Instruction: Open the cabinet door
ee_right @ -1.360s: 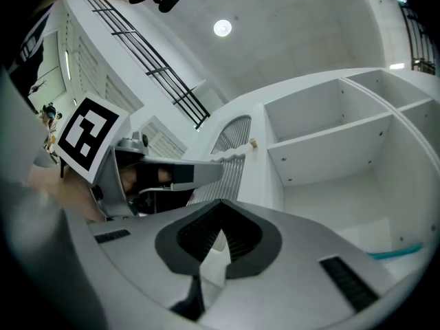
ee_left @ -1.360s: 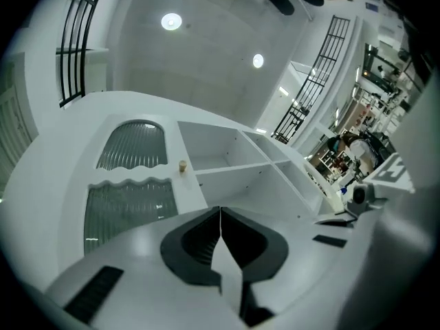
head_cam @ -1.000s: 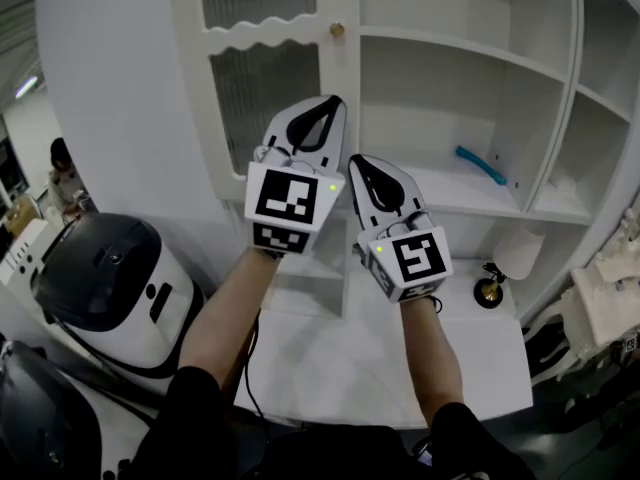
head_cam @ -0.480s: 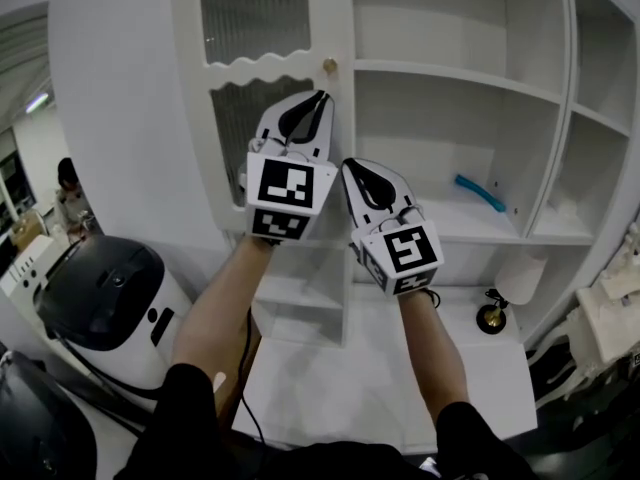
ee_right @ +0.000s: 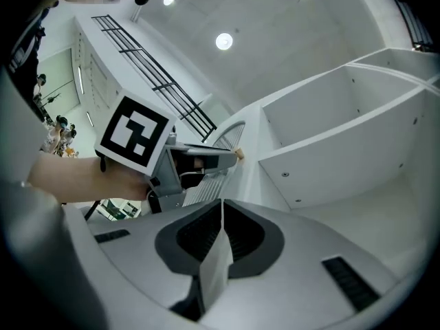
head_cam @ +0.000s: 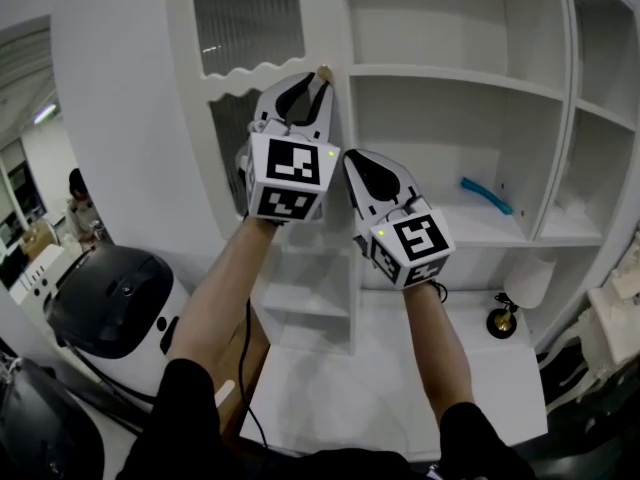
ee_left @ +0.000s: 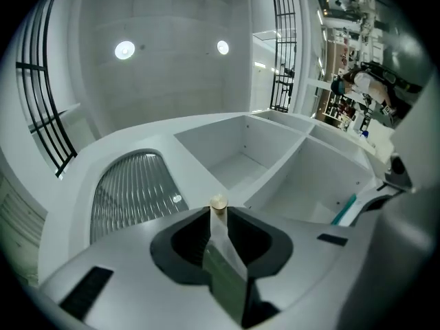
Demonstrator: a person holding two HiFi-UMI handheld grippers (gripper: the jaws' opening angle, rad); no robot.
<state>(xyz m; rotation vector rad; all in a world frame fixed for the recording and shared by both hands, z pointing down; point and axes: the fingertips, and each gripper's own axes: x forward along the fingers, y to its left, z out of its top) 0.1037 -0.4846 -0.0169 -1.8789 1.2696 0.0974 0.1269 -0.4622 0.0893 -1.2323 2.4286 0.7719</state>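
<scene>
White right tongs (head_cam: 352,160) hung closed and empty nearest the camera. Beyond them the left tongs (head_cam: 319,80), also closed, had their tips just under the brass knob (head_cam: 323,71) of the shut cabinet door (head_cam: 250,28). The reach looked nearly complete; next, the left tongs would need to part and clamp the knob.

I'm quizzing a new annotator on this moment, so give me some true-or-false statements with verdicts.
The right gripper has its jaws wide open. False: they are together, nothing between them.
The tips of the left gripper are at the door knob. True.
A blue object lies on an open shelf. True.
The ribbed-glass cabinet door is swung wide open. False: it looks closed.
</scene>
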